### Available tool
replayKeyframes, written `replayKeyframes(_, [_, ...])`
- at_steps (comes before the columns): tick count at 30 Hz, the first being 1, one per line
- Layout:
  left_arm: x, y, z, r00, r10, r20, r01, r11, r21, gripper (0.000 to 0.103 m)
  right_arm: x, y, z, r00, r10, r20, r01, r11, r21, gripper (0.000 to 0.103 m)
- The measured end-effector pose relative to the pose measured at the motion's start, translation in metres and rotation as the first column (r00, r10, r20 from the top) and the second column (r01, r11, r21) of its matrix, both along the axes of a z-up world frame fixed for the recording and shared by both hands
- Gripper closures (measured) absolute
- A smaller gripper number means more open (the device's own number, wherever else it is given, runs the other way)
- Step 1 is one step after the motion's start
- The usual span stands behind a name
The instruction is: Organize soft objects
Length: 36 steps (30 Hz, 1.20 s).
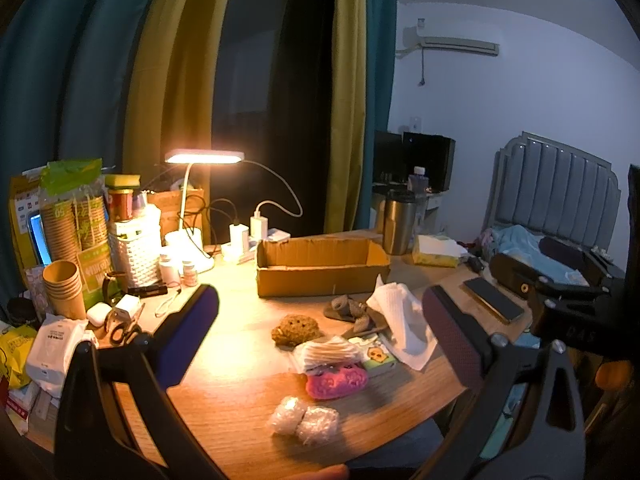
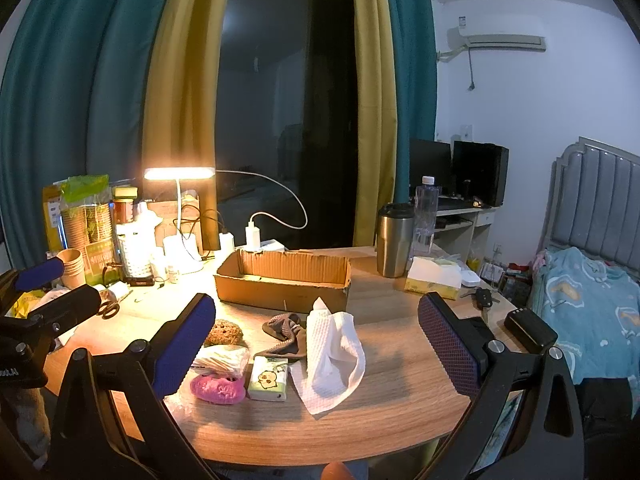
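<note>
Both grippers [image 1: 320, 328] [image 2: 316, 344] hover, jaws wide, over scattered soft objects [image 1: 336, 380].

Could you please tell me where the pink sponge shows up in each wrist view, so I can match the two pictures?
Left wrist view: the pink sponge lies low and centre, on the desk between the open fingers, behind the bubble wrap.
Right wrist view: the pink sponge lies lower left, beside the left finger, left of the tissue pack.
Shared landmark: the cardboard box behind it.
</note>
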<state>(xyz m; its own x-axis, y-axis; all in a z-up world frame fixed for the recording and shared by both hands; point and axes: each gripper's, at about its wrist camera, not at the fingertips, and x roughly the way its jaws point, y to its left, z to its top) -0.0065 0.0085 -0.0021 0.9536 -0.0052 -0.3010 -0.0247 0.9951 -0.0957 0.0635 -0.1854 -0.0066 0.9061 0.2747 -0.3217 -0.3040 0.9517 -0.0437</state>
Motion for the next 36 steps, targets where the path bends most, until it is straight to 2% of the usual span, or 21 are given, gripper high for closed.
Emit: replayKeyframes(36, [-0.0001,-0.0016,-0.0027,1.000,-0.001,-0.014,0.001,1.000,0.007,0.000,0.0008,-0.0003,0.0001,1.000,0.001,-0.005,-0.001,1.000,-0.004,0.000])
